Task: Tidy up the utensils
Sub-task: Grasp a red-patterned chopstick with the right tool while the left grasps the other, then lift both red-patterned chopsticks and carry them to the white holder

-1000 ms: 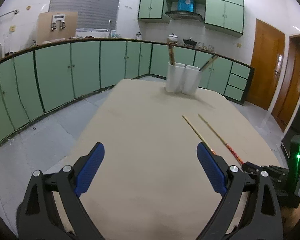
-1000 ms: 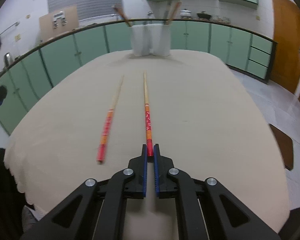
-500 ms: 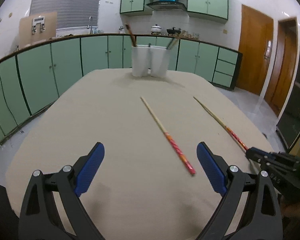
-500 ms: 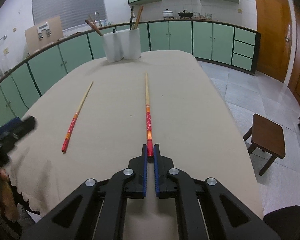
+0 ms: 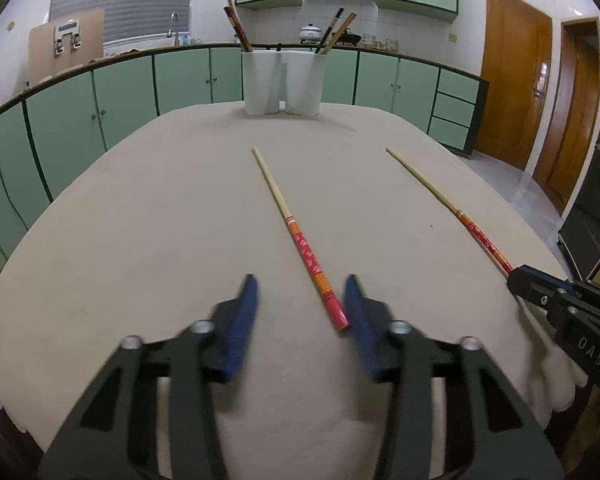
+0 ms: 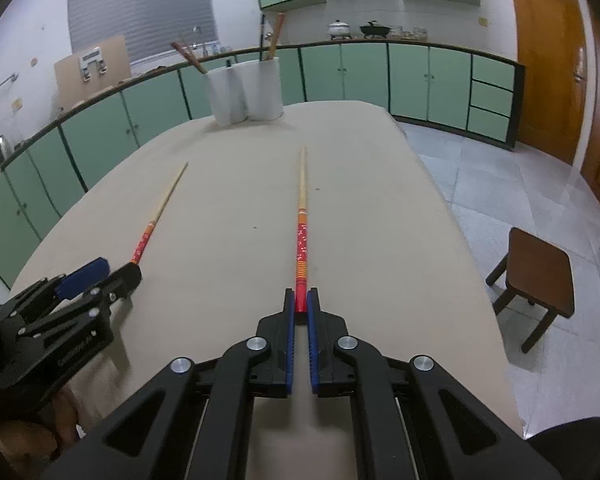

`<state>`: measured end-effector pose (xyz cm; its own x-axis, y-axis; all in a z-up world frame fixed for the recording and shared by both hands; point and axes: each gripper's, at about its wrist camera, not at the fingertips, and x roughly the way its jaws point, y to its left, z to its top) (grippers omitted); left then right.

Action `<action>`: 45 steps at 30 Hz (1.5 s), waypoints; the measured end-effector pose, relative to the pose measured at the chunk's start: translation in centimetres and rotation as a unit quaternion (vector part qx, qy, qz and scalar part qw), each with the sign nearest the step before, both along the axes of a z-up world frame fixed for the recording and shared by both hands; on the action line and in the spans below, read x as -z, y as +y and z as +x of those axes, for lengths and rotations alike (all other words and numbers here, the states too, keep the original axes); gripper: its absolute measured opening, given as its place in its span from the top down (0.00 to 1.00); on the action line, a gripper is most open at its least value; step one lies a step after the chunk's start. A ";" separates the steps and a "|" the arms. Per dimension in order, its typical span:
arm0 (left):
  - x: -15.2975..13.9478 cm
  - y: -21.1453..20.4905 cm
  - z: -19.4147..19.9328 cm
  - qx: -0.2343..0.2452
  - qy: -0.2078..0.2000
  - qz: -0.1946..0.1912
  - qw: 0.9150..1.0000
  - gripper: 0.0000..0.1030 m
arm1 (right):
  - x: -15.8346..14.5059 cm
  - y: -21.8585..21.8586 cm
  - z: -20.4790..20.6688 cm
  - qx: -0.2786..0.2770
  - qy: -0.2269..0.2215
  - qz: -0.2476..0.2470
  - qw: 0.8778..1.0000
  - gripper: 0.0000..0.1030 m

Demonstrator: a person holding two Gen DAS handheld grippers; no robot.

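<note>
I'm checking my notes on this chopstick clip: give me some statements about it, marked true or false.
1. The right claw is shut on the right chopstick. True.
2. The left claw grips the left chopstick. False: its jaws are apart, the red end lying between them.
3. Two white holders stand at the table's far end. True.
4. The holders are empty. False: utensils stick out of both.

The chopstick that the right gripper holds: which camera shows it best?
The right wrist view: the chopstick runs whole from the right gripper up the table. The left wrist view shows it thin, at the right edge.
</note>
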<state>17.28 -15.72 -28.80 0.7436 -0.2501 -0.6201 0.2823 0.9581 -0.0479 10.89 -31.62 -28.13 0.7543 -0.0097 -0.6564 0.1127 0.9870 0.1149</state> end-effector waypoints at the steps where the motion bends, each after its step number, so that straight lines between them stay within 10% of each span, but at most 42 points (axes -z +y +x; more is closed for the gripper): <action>1: 0.0 0.1 0.1 -0.002 0.000 -0.001 1.000 0.85 | 0.0 0.3 0.1 -0.005 -0.001 -0.003 1.000 0.94; 11: -0.4 4.0 -0.4 -0.047 -0.004 0.001 0.999 0.95 | -0.4 3.6 1.3 -0.048 -0.003 -0.008 0.999 0.94; 20: -0.2 4.6 -1.0 -0.037 0.001 0.025 0.999 0.64 | 0.3 4.1 1.1 -0.050 0.006 -0.008 0.999 0.90; 23: -0.3 4.4 -0.9 -0.024 0.008 0.021 0.999 0.93 | 0.2 4.3 1.3 -0.049 0.009 -0.014 0.999 0.90; 28: -1.5 4.5 -0.8 -0.015 0.022 0.014 1.000 0.95 | -0.6 4.1 1.1 -0.047 0.016 -0.003 0.999 0.94; 45: -13.4 8.5 -3.3 -0.011 -0.013 -0.030 0.999 0.95 | -14.9 3.9 -1.6 -0.079 -0.051 -0.002 0.996 0.94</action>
<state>13.98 -7.25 -15.41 0.7648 -0.2698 -0.5851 0.2638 0.9596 -0.0977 9.24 -27.76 -13.20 0.8097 0.1108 -0.5763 -0.0554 0.9921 0.1130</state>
